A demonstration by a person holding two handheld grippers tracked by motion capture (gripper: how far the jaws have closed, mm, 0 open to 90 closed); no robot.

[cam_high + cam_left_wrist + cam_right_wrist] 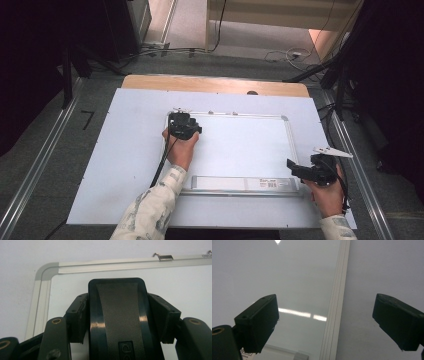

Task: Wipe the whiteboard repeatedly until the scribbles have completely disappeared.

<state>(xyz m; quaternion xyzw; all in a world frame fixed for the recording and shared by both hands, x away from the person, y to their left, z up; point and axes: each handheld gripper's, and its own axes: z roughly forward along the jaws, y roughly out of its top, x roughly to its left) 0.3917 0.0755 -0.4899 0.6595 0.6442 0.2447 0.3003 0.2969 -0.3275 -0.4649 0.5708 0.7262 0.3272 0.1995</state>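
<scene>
A: Left claw (117,322)?
B: Clamped on a black eraser (117,312), far-left of whiteboard (240,145); eraser's near end cut off
A: Right claw (325,325)?
B: Wide, nothing in it, straddling board's right edge; tips cut off

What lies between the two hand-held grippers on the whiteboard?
In the high view, bare whiteboard surface between the left hand-held gripper with its eraser and the right hand-held gripper.

Soft overhead light, whiteboard (287,277) glare

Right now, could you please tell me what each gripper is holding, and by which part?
The left gripper clamps a black whiteboard eraser by its two long sides; the right gripper holds nothing.
</scene>
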